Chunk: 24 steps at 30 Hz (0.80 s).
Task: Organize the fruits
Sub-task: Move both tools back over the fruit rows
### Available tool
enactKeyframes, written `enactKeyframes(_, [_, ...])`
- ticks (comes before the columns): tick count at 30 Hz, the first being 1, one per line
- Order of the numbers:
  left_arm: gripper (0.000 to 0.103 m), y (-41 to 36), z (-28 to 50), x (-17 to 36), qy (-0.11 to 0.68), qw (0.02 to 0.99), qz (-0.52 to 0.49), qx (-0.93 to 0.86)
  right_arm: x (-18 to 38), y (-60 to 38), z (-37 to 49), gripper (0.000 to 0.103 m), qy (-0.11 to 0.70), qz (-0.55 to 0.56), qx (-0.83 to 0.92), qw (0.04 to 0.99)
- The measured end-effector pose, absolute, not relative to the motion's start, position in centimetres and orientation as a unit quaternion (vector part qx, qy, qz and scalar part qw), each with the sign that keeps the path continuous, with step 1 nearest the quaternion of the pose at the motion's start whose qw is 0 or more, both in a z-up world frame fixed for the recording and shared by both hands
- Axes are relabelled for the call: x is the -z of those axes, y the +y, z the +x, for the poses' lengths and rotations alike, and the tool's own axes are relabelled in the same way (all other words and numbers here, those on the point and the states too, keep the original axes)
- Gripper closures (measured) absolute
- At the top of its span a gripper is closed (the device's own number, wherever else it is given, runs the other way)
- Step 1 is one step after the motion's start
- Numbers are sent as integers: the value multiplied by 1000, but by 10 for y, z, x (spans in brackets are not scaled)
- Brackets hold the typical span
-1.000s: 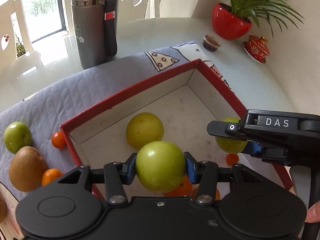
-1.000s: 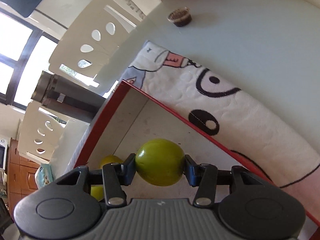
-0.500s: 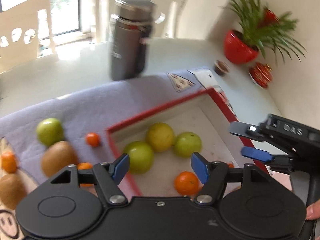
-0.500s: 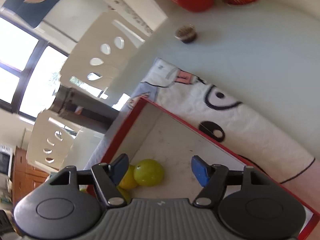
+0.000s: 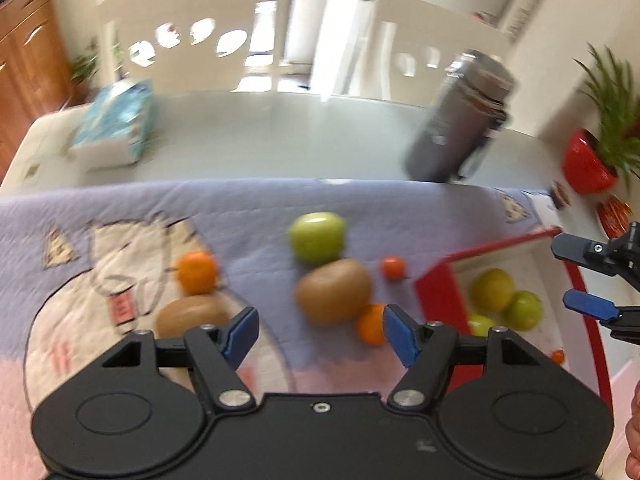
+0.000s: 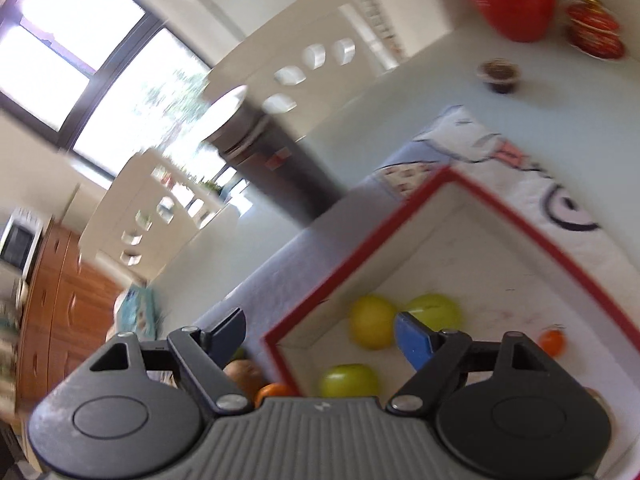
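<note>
My left gripper (image 5: 319,336) is open and empty above the quilted mat (image 5: 240,208). On the mat lie a green apple (image 5: 318,236), two kiwis (image 5: 334,291) (image 5: 191,317), and small oranges (image 5: 197,273) (image 5: 394,267) (image 5: 372,323). The red-rimmed box (image 5: 438,296) at the right holds three yellow-green fruits (image 5: 491,290). My right gripper (image 6: 320,334) is open and empty over the box's near corner (image 6: 280,356); its fingers also show at the right edge of the left wrist view (image 5: 588,306). Inside the box are green fruits (image 6: 372,322) (image 6: 436,312) (image 6: 348,380) and a small orange (image 6: 552,342).
A grey thermos (image 5: 460,116) stands beyond the mat. A tissue pack (image 5: 114,124) lies at the far left. A red plant pot (image 5: 586,164), a red dish (image 6: 596,36) and a small brown cup (image 6: 500,76) are at the far right. White chairs ring the table.
Both grippers let go of their green fruits into the box and opened. The left gripper then swung left over the mat's fruit; the right gripper pulled back from the box.
</note>
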State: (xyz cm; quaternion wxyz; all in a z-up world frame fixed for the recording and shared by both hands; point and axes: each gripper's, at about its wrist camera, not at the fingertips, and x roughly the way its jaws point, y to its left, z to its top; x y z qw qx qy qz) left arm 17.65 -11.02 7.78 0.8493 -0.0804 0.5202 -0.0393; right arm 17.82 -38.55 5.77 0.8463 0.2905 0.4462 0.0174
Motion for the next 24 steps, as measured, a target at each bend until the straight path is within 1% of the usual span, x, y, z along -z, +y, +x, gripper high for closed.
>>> enactKeyframes(10, [22,-21,169,-45,542,826,-147,-44,-46,-298,192,18,485,193,-91,848])
enactKeyframes(14, [22,1,170,-36,559,810,-164,-61,-35,-271,191,19,519,149,-101,836])
enactKeyframes(19, [21,12,173,-26,558,805,-193,-59,-26,-241,185,19,526,85,-126,837])
enactKeyframes(20, [21,12,174,-23,560,803,-198,-56,-24,-236,186,20,526,73,-126,838])
enactKeyframes(22, [21,10,176,-19,565,798,-204,-51,-16,-231,186,24,523,62,-132,840])
enactKeyframes(24, [21,8,178,-15,569,795,-207,-43,-7,-228,189,36,532,49,-140,834])
